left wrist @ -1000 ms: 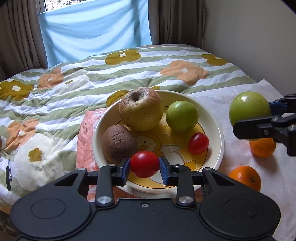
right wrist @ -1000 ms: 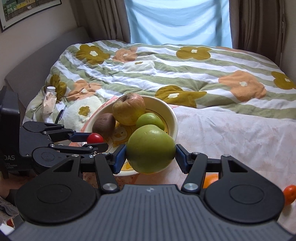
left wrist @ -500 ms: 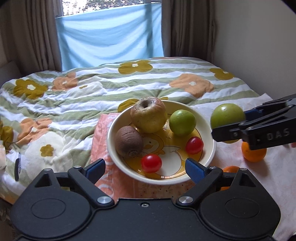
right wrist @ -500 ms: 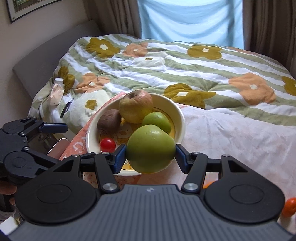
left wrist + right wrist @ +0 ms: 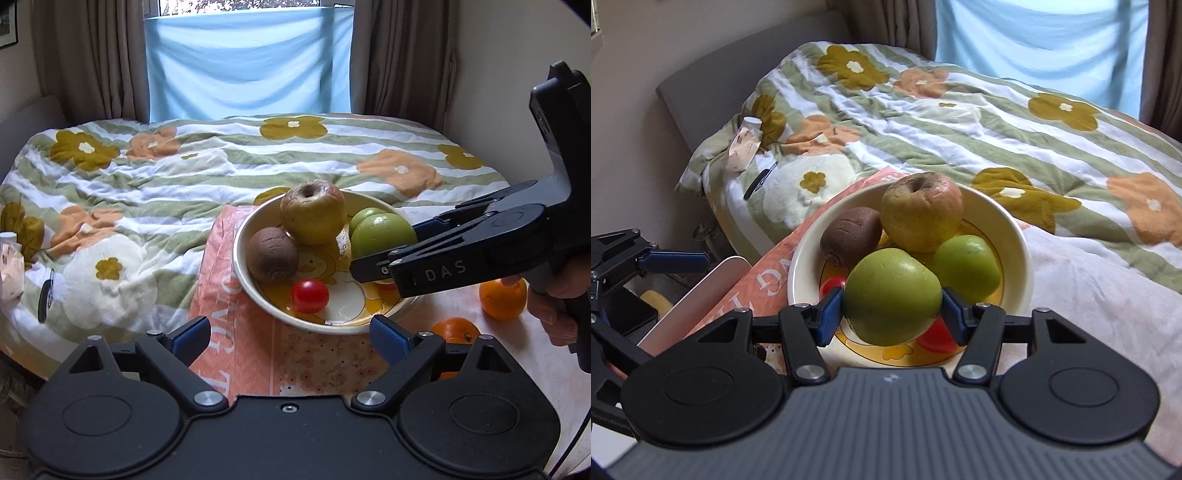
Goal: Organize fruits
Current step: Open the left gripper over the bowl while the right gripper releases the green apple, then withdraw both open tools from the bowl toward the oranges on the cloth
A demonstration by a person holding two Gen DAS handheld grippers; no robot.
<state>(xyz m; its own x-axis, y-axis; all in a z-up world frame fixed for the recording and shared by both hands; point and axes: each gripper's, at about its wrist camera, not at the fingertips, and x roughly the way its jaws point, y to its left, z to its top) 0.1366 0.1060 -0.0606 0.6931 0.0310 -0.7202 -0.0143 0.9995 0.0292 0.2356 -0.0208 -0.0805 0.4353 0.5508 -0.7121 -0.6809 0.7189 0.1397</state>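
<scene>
Right wrist view: green apple carried over the bowl

Right wrist view puts the right tool (image 5: 892, 308) clenched on a green apple (image 5: 892, 295), above the near half of the bowl (image 5: 1021, 236), apart from its rim; free room lies on the pale cloth (image 5: 1089, 295) to the right; left tool (image 5: 290, 339) stands spread wide and empty, just short of the bowl's near edge; a cherry tomato (image 5: 309, 296) lies inside.
</scene>
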